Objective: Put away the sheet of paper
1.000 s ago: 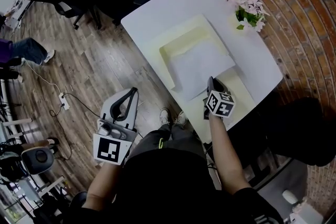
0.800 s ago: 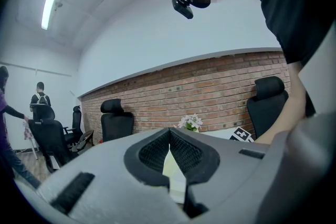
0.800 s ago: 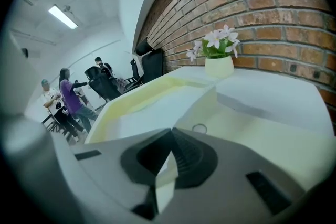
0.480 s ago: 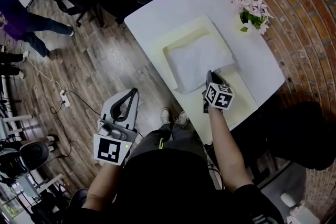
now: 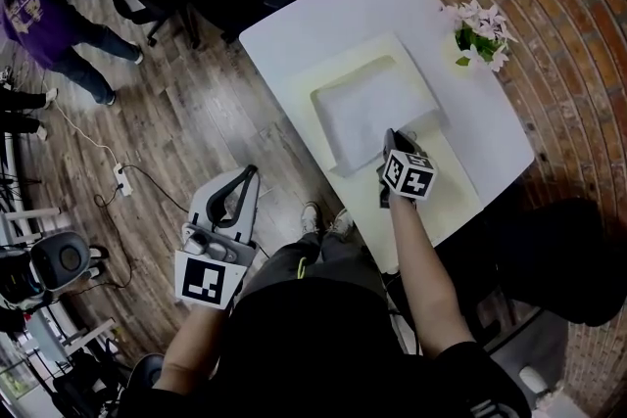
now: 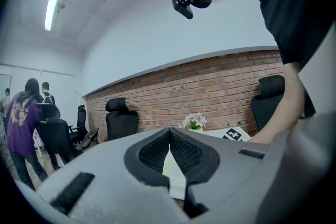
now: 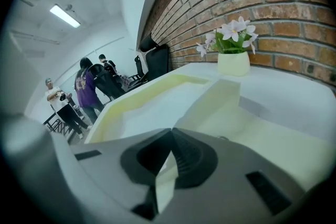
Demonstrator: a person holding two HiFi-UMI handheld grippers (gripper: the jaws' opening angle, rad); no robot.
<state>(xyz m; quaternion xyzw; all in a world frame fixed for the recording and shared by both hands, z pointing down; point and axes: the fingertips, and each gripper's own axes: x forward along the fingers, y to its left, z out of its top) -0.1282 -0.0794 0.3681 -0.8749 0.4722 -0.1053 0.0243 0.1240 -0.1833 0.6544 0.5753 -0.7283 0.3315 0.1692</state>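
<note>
The white sheet of paper [image 5: 372, 108] lies in a shallow cream tray [image 5: 338, 64] on the white table [image 5: 294, 15]. My right gripper [image 5: 392, 134] is at the sheet's near edge, shut on it, with a pale strip of paper showing between its jaws [image 7: 170, 131]. In the right gripper view the sheet [image 7: 152, 113] stretches ahead inside the tray [image 7: 107, 113]. My left gripper [image 5: 247, 171] hangs off the table over the wooden floor, shut and empty; its pads meet at the tip [image 6: 169, 129].
A pot of pale flowers [image 5: 478, 29] stands at the table's far right by the brick wall. A second cream panel [image 5: 451, 181] lies beside the tray, under my right hand. A person in purple [image 5: 44, 5] and office chairs are at the upper left. A power strip [image 5: 120, 183] lies on the floor.
My right gripper has moved a little farther over the table, and the sheet has slid with it deeper into the tray. The left gripper has stayed put.
</note>
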